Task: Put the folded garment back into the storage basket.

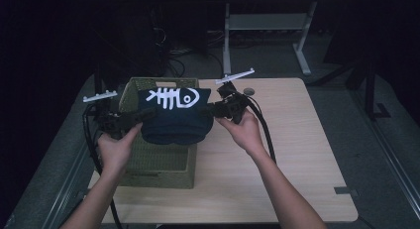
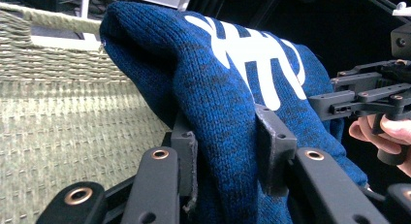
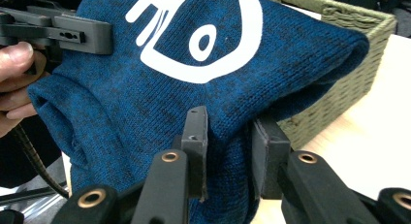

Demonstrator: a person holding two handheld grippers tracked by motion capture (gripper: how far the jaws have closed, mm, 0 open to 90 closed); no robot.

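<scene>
Knitwear in dark blue, a folded sweater (image 1: 174, 117), hung between 2 grippers directly above the woven basket (image 1: 159, 162). The left gripper (image 1: 143, 115) clamped its left edge, the right gripper (image 1: 208, 109) its right, so its long axis ran side to side.

Dim high view with black, murky surroundings and a softly lit pale wooden desk (image 1: 297, 154); both gripper views brighter, sharp up close
</scene>
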